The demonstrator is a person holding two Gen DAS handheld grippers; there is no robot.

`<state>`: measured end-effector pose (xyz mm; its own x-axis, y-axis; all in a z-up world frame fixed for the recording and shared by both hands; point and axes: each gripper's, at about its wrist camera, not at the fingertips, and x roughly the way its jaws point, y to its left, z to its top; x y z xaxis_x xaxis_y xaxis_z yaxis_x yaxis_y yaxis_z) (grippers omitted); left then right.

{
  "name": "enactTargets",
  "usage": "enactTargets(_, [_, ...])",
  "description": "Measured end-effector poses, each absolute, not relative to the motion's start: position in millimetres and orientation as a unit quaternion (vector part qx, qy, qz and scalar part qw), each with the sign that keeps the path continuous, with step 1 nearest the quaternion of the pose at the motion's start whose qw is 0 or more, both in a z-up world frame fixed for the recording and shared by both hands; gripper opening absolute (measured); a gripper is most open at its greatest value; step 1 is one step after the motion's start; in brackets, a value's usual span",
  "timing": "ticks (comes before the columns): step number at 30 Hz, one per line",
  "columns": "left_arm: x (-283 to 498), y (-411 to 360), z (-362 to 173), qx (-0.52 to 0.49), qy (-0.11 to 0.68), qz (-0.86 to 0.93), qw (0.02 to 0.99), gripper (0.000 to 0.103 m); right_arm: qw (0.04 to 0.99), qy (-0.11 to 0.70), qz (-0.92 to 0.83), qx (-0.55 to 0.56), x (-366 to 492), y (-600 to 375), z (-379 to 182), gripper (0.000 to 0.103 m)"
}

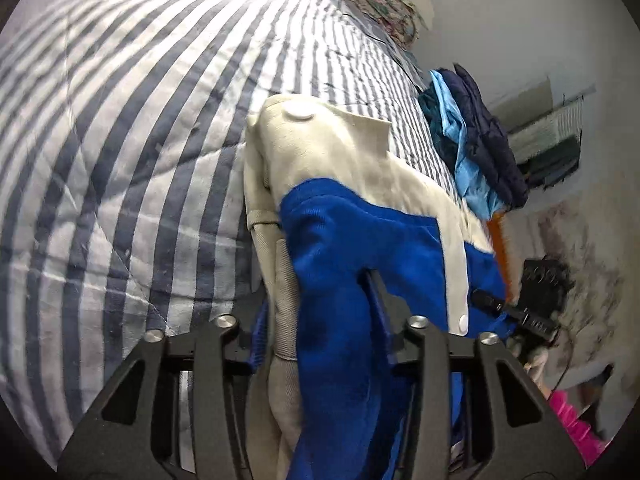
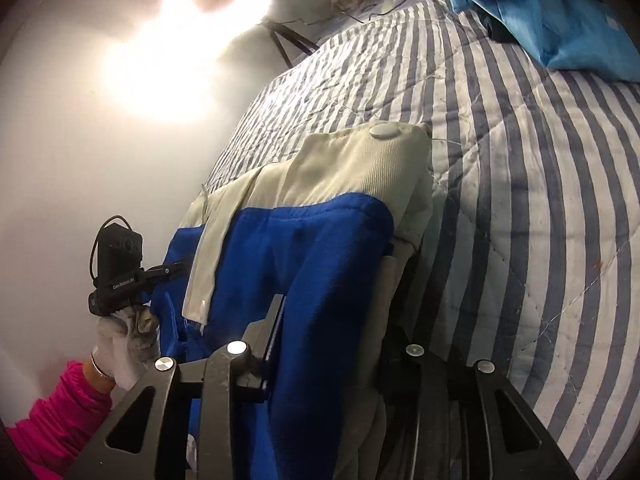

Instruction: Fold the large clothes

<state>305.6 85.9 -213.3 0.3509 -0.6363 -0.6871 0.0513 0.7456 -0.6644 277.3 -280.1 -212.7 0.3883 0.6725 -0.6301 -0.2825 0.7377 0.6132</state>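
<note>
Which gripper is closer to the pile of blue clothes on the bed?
Right. The right gripper holds the jacket on the side toward the pile; the left gripper holds the far side, by the wall.

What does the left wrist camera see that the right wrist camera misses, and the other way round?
Only the left wrist view shows a dark navy padded garment piled at the bed's far edge. Only the right wrist view shows a glaring lamp and a white-gloved hand. Both show the blue and cream jacket, gripped by the left gripper and right gripper, lying on the striped quilt.
</note>
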Motion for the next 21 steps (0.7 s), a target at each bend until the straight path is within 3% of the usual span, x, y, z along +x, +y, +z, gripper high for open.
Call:
enactTargets(2, [308,86,-224,-0.297,0.534,-0.227,0.758,0.068,0.795,0.480,0.293,0.228,282,-279,-220,0.057])
enactTargets(3, [308,86,-224,-0.296,0.529,-0.229,0.761,0.068,0.791,0.484,0.294,0.233,281,-279,-223,0.063])
enactTargets(5, [305,82,-223,-0.282,0.525,-0.229,0.770,0.067,0.787,0.490,0.297,0.231,282,-273,-228,0.065])
enactTargets(6, [304,80,-221,-0.273,0.523,-0.227,0.775,0.058,0.791,0.488,0.294,0.225,280,-271,-228,0.065])
enactTargets(9, [301,68,-209,-0.240,0.520,-0.219,0.790,0.045,0.806,0.487,0.284,0.184,277,-258,-218,0.047])
enactTargets(12, [298,53,-194,-0.214,0.511,-0.212,0.805,0.033,0.819,0.480,0.274,0.156,273,-250,-204,0.036])
enactTargets(21, [271,25,-141,-0.188,0.460,-0.236,0.835,0.024,0.861,0.439,0.253,0.050,244,-234,-148,0.029])
